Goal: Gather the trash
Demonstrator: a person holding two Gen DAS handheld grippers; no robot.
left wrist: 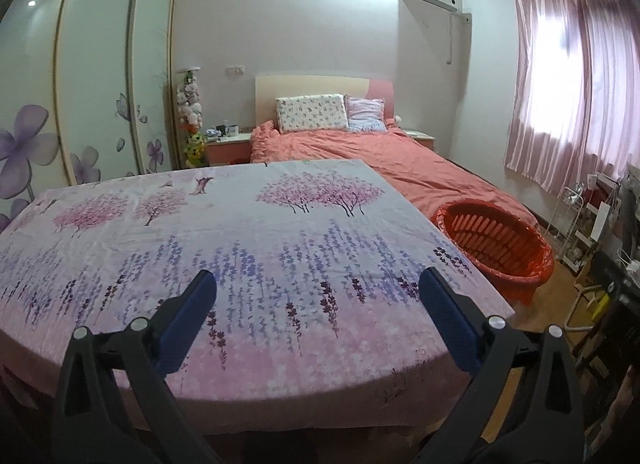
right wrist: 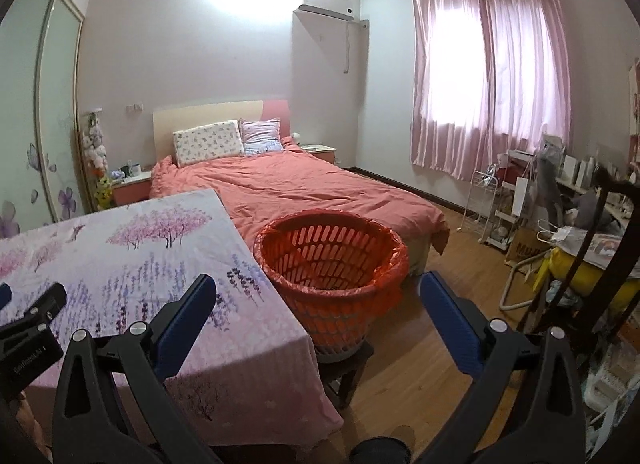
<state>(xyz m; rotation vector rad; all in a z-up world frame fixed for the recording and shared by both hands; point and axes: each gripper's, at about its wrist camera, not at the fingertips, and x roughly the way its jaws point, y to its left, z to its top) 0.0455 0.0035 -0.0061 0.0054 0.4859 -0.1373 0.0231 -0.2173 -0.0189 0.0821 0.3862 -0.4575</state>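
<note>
Both hand-held grippers, left hand-held gripper (left wrist: pixel 316 284) and right hand-held gripper (right wrist: pixel 318 290), gape wide, pinching nothing, above the floral-clothed desk (left wrist: pixel 240 232). Beside the desk's right edge stands the orange basket (right wrist: pixel 332 260), before the bed (right wrist: pixel 304 188).

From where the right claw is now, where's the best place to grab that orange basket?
Probably the near rim of the orange basket, coming from above: it stands upright and open-topped, and its round body looks too wide for the open right claw.

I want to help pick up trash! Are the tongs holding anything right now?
No, nothing. The left tongs stand wide open over the flowery tablecloth, and the right tongs stand open near the orange basket.
</note>
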